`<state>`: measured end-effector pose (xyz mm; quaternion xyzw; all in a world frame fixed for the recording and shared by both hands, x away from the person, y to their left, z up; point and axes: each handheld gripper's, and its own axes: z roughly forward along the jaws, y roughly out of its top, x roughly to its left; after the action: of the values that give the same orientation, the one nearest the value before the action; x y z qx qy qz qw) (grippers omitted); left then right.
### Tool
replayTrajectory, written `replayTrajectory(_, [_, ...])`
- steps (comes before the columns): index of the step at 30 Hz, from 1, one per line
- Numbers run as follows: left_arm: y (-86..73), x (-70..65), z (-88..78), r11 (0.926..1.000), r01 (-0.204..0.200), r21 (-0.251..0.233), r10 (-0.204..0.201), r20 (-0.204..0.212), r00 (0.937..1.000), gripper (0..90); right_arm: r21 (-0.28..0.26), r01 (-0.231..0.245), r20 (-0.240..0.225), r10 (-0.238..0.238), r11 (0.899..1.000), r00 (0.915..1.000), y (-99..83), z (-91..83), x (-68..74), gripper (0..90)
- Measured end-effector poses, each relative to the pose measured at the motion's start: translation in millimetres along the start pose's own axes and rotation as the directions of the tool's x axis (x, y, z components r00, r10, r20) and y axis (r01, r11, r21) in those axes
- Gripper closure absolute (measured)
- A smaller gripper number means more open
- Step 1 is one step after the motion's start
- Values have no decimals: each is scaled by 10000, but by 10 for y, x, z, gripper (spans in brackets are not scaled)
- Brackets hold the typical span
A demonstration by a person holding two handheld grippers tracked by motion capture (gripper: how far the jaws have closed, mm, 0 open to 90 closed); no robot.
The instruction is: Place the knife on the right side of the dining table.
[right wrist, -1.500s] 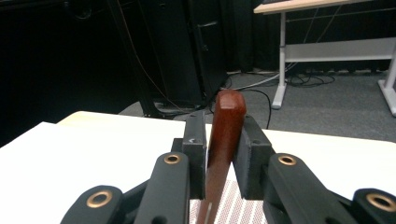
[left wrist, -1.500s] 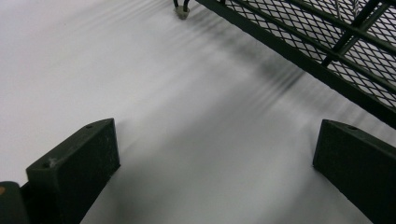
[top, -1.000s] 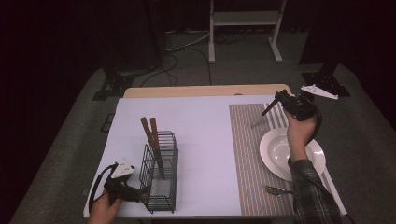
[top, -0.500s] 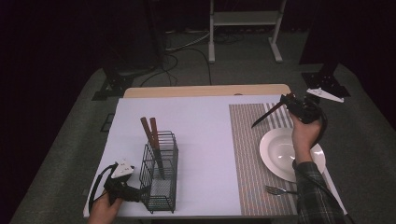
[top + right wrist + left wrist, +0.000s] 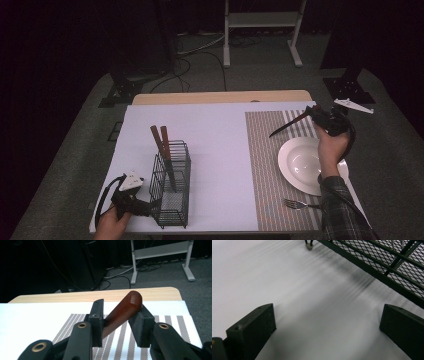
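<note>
Your right gripper (image 5: 116, 322) holds a wooden-handled knife (image 5: 292, 123) above the striped placemat (image 5: 265, 165), beside the white plate (image 5: 300, 160). Its jaws have just been opening, yet the brown handle (image 5: 122, 311) sits between both pads, its lower end hidden behind them. The blade's tip is too thin to make out. Your left gripper (image 5: 324, 327) stands wide open on the white table cover (image 5: 287, 277), next to the wire caddy (image 5: 172, 185), cut off at the frame edge.
</note>
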<state>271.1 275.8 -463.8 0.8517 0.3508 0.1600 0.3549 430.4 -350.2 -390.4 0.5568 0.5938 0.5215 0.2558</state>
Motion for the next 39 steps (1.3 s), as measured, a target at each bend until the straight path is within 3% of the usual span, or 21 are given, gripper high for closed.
replayTrajectory(18, [0,0,0,10000,-1,5,1,0,10000,0,397,-192,586,168,9990,9981,-117,-4,-187,554])
replayTrajectory(26, [0,0,0,10000,-2,4,2,-3,10000,0,832,-518,764,455,9952,9960,-185,24,-278,500])
replayTrajectory(34, [0,0,0,10000,-3,5,3,-2,10000,0,1215,-1008,905,901,9875,9918,-211,56,-343,476])
replayTrajectory(39, [0,0,0,10000,1,6,-1,-1,10000,0,1773,-1177,1132,986,9771,9887,-229,102,-361,408])
